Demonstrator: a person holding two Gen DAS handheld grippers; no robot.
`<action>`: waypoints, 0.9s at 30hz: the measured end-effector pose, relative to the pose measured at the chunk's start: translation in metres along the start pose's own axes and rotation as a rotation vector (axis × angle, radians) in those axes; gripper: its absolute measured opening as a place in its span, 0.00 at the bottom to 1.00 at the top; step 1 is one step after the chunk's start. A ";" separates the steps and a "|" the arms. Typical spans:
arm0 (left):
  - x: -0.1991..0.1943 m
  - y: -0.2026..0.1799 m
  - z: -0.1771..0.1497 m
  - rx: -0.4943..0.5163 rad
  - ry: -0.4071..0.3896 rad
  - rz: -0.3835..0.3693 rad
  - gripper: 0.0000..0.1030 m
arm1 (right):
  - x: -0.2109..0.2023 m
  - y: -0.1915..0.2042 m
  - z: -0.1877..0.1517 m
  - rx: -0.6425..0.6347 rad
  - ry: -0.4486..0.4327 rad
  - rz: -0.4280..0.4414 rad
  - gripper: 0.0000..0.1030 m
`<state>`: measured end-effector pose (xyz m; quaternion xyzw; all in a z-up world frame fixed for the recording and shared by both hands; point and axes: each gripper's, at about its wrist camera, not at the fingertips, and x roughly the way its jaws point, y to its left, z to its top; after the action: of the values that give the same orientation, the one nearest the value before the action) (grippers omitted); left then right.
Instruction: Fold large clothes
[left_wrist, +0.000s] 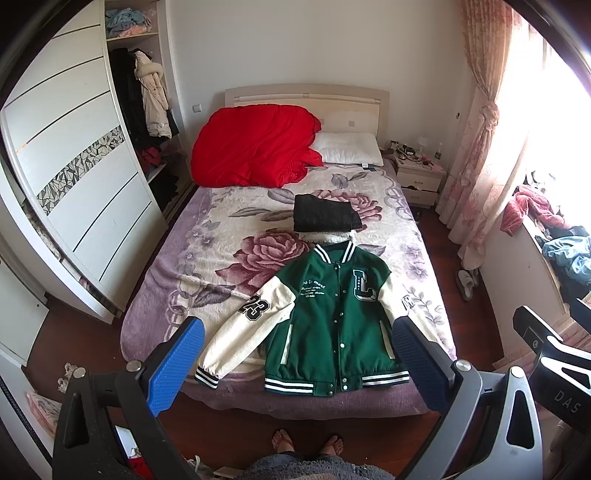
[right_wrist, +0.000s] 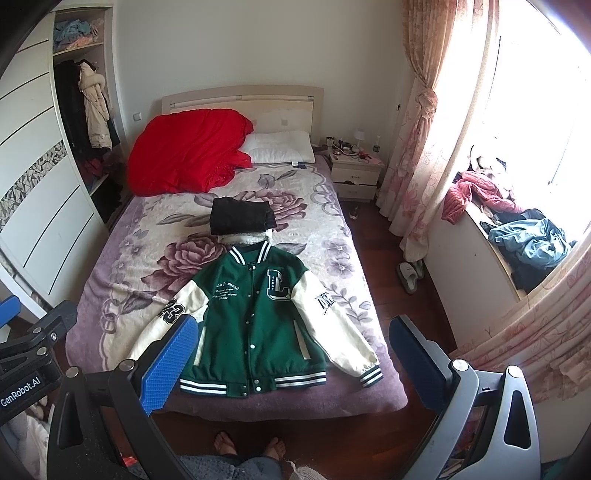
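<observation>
A big bed (left_wrist: 155, 295) fills the middle of a bedroom. It has a soft blanket with large pink roses on it. The floor (left_wrist: 88, 332) around the bed is dark wood.

A green jacket (left_wrist: 332, 317) with cream sleeves lies flat on the foot end of the bed, front side up and buttoned. Both sleeves are spread out to the sides. Its striped hem is close to the foot edge of the bed. Just behind its collar sits a folded black garment (left_wrist: 325, 213) on top of something white and fluffy. Farther back, a red quilt (left_wrist: 255, 144) is bunched up by the headboard, with a white pillow (left_wrist: 349, 149) beside it.

A white wardrobe (left_wrist: 74, 177) stands along one side of the bed, with coats hanging in its open part. On the other side are a small nightstand (left_wrist: 419, 181) with little things on top, pink curtains (left_wrist: 480, 147) and a bright window. Clothes are piled on the window ledge (right_wrist: 476, 251). Slippers (right_wrist: 408, 275) lie on the floor there.

The left gripper (left_wrist: 299, 365) and the right gripper (right_wrist: 291, 363) both hover above the foot of the bed, near the jacket's hem. Each one has its blue pads spread wide apart and holds nothing. The person's bare feet (right_wrist: 251, 448) stand on the floor at the foot edge.

The blanket beside the jacket's sleeves is bare.
</observation>
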<state>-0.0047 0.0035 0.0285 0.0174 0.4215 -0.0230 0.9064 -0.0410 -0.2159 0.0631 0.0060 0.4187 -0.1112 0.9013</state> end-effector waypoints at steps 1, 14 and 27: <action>0.000 0.000 0.001 -0.002 0.001 -0.001 1.00 | -0.001 0.000 0.001 0.001 0.000 0.000 1.00; -0.002 -0.003 0.010 -0.001 -0.008 -0.006 1.00 | 0.000 0.001 -0.001 0.000 -0.001 -0.001 1.00; 0.001 -0.008 0.013 -0.002 -0.008 -0.016 1.00 | -0.002 0.001 0.006 0.004 -0.001 -0.004 1.00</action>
<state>0.0053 -0.0052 0.0357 0.0130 0.4182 -0.0298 0.9078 -0.0374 -0.2147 0.0687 0.0068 0.4178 -0.1136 0.9014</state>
